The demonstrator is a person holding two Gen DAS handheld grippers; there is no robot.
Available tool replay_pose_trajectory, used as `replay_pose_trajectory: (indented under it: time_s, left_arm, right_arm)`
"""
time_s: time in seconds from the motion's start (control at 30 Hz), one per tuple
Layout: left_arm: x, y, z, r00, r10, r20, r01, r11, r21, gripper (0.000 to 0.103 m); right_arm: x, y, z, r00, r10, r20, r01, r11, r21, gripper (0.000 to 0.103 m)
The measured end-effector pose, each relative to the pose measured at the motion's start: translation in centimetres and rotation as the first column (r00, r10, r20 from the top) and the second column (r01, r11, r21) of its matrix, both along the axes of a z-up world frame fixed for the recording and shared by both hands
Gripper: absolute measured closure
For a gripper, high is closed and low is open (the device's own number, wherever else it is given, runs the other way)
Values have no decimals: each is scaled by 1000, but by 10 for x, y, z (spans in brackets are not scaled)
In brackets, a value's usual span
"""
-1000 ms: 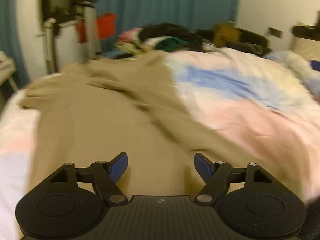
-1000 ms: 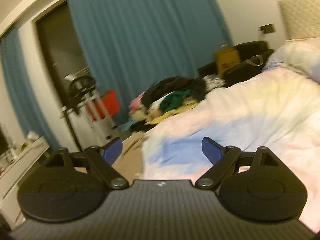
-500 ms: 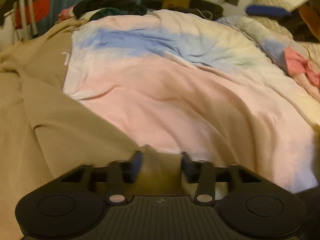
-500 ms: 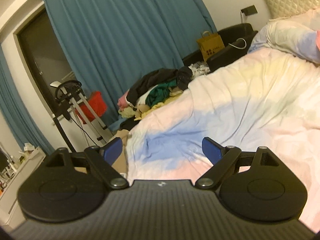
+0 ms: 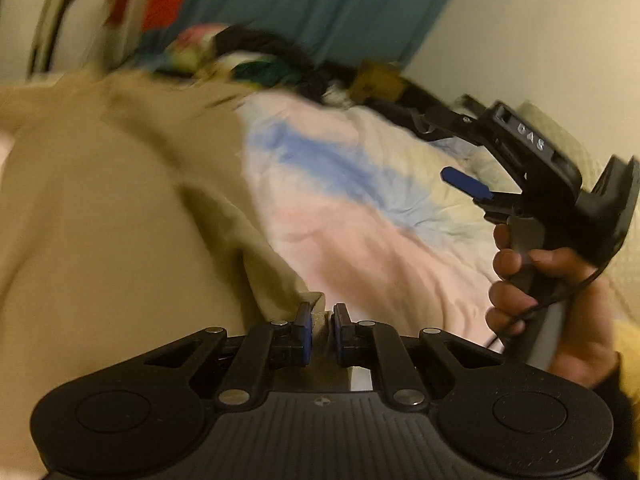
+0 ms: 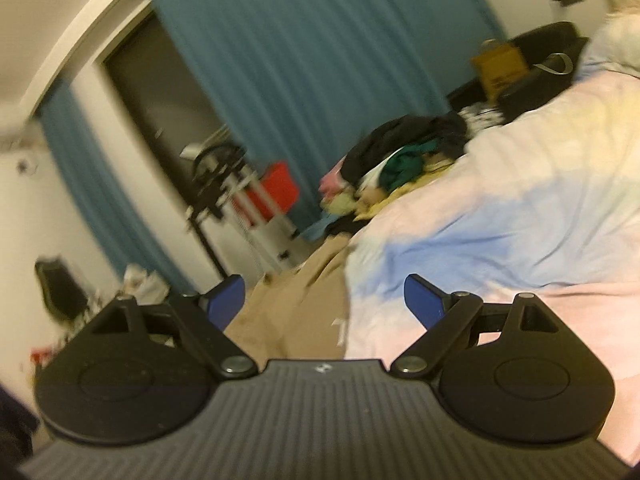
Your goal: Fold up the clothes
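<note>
Left wrist alone shows hand (image 5: 560, 304).

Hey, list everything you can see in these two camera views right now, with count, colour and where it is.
Tan garment: one, beige, spread over the left side of the bed, its edge between the left tongs' pads.
Duvet: one, pastel pink, blue and yellow, covering the bed.
Clothes pile: one heap, black, green, pink and yellow, at the bed's far end.
Curtain: blue, along the back wall.
Red item: one, on a white rack by the curtain; too blurred to name.
Yellow bag: one, beyond the bed.
Left tongs: closing on the garment edge.
Right tongs: open, empty, above the bed.
Right hand: one, gripping the right handle.
</note>
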State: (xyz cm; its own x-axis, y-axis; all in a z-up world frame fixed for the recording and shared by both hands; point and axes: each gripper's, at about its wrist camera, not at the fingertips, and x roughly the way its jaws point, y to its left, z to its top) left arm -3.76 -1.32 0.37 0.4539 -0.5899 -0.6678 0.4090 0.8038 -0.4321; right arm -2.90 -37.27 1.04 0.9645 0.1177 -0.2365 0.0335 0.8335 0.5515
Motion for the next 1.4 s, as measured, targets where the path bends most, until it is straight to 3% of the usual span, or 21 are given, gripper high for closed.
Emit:
replay_pose_trajectory:
  time_s: [0.13,0.23,0.33,0.4,0.43,0.5,0.67,0.73,0.8,0.87,0.97,1.13,1.23,1.33,1.4]
  left_arm:
    - [-1,47,-20,979,128,-161,-128,992,9,91]
    - [3,64,-34,959,184,-214,-178,983,44,90]
    - [6,73,-38,950,188,-251,-191,981,10,79]
    - [7,76,-36,950,192,-244,-200,980,-8,43]
    - [7,77,-36,952,197,-236,-205,979,-8,33]
    - [9,79,-38,951,211,-225,-216,976,-2,28]
    - [24,72,-58,933,238,-270,-236,971,38,33]
    - [27,71,-65,926,244,-289,-238,970,59,42]
    - [28,71,-68,920,243,-307,-235,970,64,72]
    - [26,72,-67,922,229,-314,-222,973,57,90]
    - [15,69,-60,940,219,-260,-201,975,96,95]
    - [-1,56,-60,965,193,-177,-147,959,240,97]
    - [-5,50,-57,976,170,-137,-129,955,268,97]
    - [-12,50,-49,983,158,-97,-128,957,261,80]
    - [-19,52,-41,987,151,-61,-132,960,246,50]
  right_arm:
    - [12,30,-2,995,88,-47,-91,995,-53,15]
    - [20,49,-6,987,135,-82,-141,987,-77,15]
    - [25,63,-9,981,153,-120,-167,979,-115,15]
    - [26,70,-12,978,154,-141,-174,975,-138,15]
    - [26,71,-14,977,154,-148,-175,974,-143,15]
    - [27,73,-15,976,153,-158,-176,973,-149,15]
    - [28,75,-16,975,149,-166,-175,973,-153,15]
    - [29,75,-18,974,149,-172,-176,972,-156,15]
    - [30,75,-19,973,147,-178,-176,972,-156,15]
    - [31,74,-20,973,144,-182,-173,973,-153,15]
    - [31,75,-21,973,142,-184,-172,973,-156,15]
    - [31,81,-21,972,148,-185,-181,968,-176,15]
    - [31,85,-22,970,150,-191,-187,963,-192,15]
    - [31,88,-22,969,157,-192,-195,960,-198,15]
    - [30,89,-21,969,160,-187,-198,959,-202,15]
